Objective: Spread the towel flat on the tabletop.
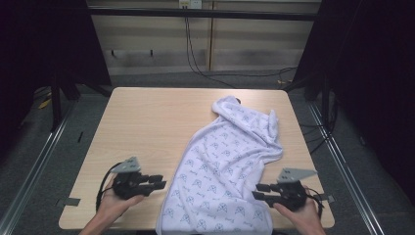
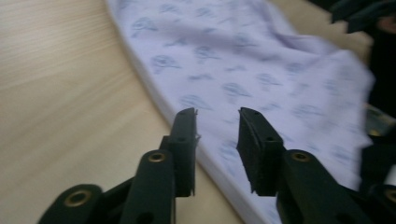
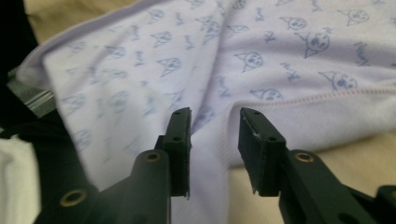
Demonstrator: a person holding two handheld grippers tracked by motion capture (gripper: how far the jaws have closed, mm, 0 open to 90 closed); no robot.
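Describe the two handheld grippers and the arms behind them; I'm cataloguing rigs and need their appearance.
Both are matte black. The left gripper and right gripper each carry a grey three-cornered plate on top and trail a black cable looping by the hand. Seen close, the left gripper's jaws are flat, blocky black bars with small screw holes, on linkage arms with brass-coloured pivot rings. The forearms are bare, with no sleeves in view.

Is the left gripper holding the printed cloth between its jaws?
No, the left gripper has open jaws with nothing pinched; the printed cloth lies beyond them.

A light wooden table [image 1: 147, 122] stands on grey floor [image 1: 63, 161], black cables [image 1: 195, 58] trailing behind.
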